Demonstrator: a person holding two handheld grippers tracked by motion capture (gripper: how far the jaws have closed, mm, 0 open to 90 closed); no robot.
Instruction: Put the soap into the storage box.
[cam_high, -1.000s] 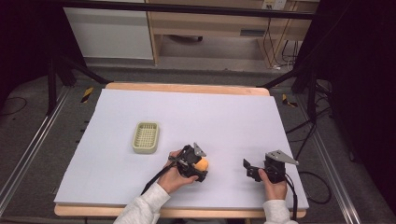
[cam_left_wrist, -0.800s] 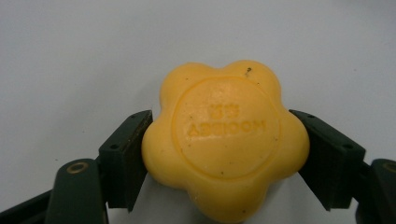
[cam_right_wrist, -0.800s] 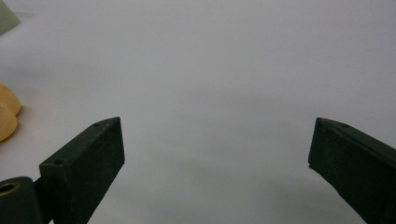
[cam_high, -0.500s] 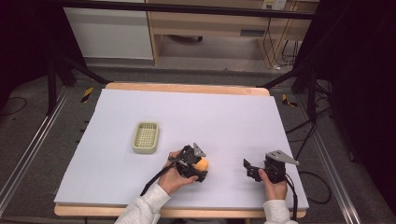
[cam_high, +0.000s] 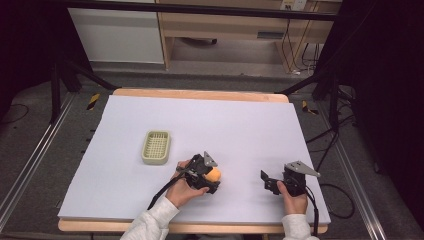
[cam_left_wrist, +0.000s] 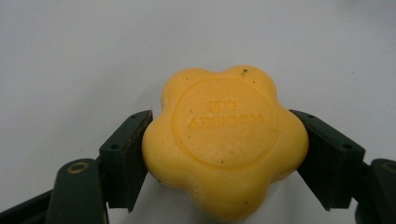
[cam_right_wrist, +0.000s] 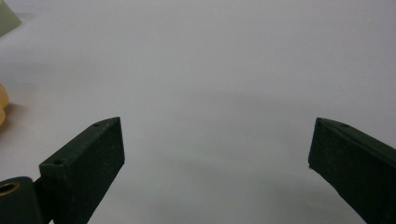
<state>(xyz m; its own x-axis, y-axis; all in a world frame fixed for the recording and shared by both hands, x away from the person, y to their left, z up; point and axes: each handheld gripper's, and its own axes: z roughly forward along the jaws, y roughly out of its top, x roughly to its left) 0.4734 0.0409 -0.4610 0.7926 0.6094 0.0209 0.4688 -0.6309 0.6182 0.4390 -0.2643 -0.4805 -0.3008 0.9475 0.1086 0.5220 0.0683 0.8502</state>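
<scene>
A wooden table (cam_high: 200, 94) carries a white sheet (cam_high: 240, 130) over nearly its whole top, and a pale green basket (cam_high: 156, 147) sits on it left of centre

The high view is lit evenly from above: the white sheet on the bench (cam_high: 240, 130) reads bright and flat, while the floor and the room's edges fall into deep black. Shadows there are soft and short, tucked under the left claw (cam_high: 212, 181) and the right claw (cam_high: 266, 181). Detail is coarse and slightly smeared. In the left gripper view the yellow soap (cam_left_wrist: 224, 140) is sharp enough to show its embossed lettering, without glare, and a soft shadow lies beneath it. The right gripper view is dimmer and greyer, with its near black jaws soft-edged and faint shading between them.
</scene>
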